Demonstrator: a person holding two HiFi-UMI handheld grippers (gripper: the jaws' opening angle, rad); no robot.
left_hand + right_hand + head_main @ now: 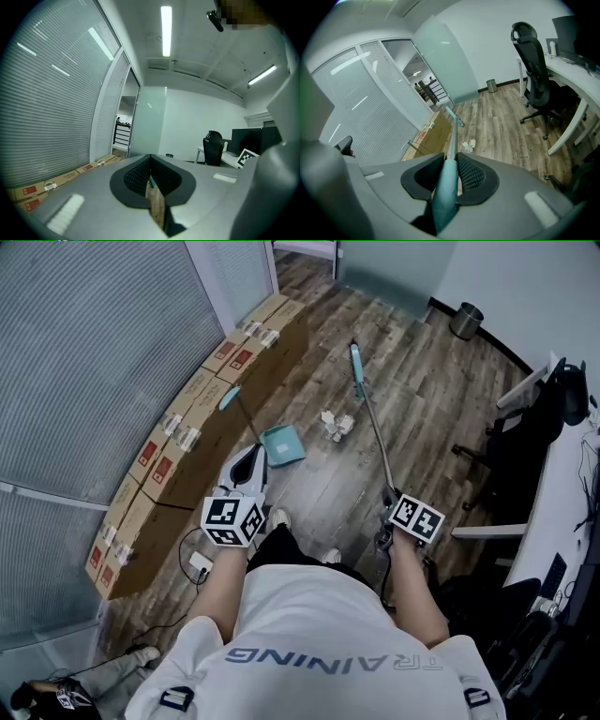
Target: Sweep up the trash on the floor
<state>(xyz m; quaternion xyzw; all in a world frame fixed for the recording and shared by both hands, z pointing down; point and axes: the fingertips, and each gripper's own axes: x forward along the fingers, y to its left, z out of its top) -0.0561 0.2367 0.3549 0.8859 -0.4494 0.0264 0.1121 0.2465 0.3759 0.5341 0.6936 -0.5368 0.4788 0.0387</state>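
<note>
Right hand-held gripper (449, 168) clenches the broom (452, 136) by its handle; left hand-held gripper (151, 180) pinches the dustpan (281, 444) stem. Crumpled paper trash (337, 424) lies unswept on the floor (422, 409) near the pan. The likely next move is to drag the bristles through it, panward.

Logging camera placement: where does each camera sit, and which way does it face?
Head view: on the person's head, facing steeply down at the floor, trash, forearms, left gripper and right gripper.
Left gripper view: on that gripper, facing near-level at blinds; jaws shut on the dustpan handle.
Right gripper view: on that gripper, angled down along the clamped broom toward the trash.
Shared: head and right gripper views both show broom and trash.
</note>
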